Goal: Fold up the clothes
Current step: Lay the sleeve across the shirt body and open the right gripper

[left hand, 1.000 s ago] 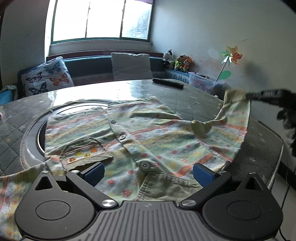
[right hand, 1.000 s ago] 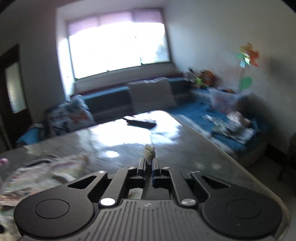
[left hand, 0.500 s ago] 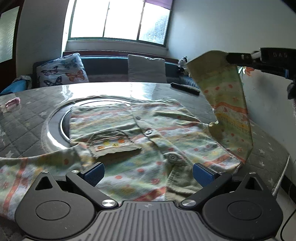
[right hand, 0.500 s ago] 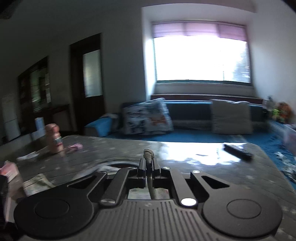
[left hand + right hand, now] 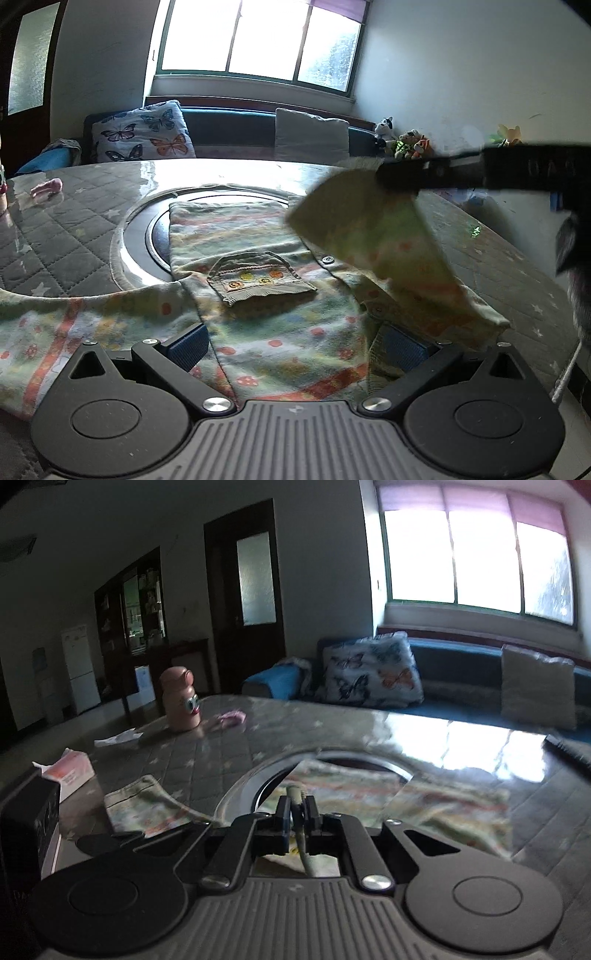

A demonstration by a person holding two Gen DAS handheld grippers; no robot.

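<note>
One sleeve (image 5: 373,236) pinched by R gripper (image 5: 297,808), lifted over shirt (image 5: 258,295) (L gripper (image 5: 295,341) spread).

L hand-held gripper (image 5: 295,345) jaws wide apart, low; R hand-held gripper (image 5: 297,808) clamped, raised.

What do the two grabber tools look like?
Both are black plastic. The left tool has ribbed grey housing, two round discs, silver screws and blue ribbed pads. The right tool looks the same up close; seen from the left camera, it is a long black bar with faint lettering.

soft cloth shirt (image 5: 280,332) on glossy quilted table (image 5: 55,236).
</note>
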